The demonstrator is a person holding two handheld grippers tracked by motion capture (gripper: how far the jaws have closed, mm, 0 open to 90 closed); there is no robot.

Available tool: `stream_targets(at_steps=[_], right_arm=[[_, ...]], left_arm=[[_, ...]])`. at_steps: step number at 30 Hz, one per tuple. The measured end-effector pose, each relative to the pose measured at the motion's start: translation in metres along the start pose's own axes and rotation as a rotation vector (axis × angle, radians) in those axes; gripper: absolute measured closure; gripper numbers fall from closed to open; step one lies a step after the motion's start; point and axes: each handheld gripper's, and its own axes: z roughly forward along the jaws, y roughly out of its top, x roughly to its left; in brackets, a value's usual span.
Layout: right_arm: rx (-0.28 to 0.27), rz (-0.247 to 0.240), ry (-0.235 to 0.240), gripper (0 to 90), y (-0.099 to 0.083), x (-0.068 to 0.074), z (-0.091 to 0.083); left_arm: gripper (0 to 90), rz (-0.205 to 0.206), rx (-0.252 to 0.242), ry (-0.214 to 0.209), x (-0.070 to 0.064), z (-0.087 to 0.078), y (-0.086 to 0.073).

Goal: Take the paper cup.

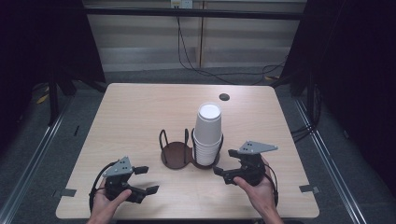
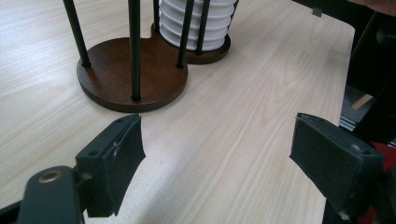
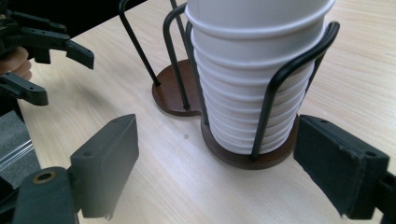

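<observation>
A stack of white paper cups [image 1: 208, 133] stands in the right ring of a two-ring wire cup holder [image 1: 176, 153] at mid-surface [image 1: 140, 112]; the left ring is empty. A dark round hole [image 1: 224, 97] marks the far edge. Both hands rest near the front edge: left tongs [image 1: 145, 179] spread, empty; right tongs [image 1: 225, 164] spread beside the holder's base.

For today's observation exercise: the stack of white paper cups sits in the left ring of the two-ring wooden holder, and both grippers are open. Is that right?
Not quite. The stack of white cups sits in the right ring of the holder, as the high view shows; the left ring holds nothing. The left gripper and right gripper are indeed open.
</observation>
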Motion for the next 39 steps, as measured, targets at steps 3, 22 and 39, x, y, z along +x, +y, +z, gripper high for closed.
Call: stream_targets(at_steps=[3,22,39], right_arm=[[-0.013,0.011,-0.001,14.7,0.004,-0.001,-0.003],[-0.031,0.006,0.033,14.7,0.042,-0.013,-0.016],[-0.057,-0.041,0.067,14.7,0.079,-0.018,-0.008]], left_arm=[[17.0,-0.008,0.004,0.002,0.002,0.000,-0.001],[17.0,-0.026,0.003,-0.015,0.008,-0.001,0.000],[17.0,-0.028,0.015,-0.047,0.007,0.002,0.000]])
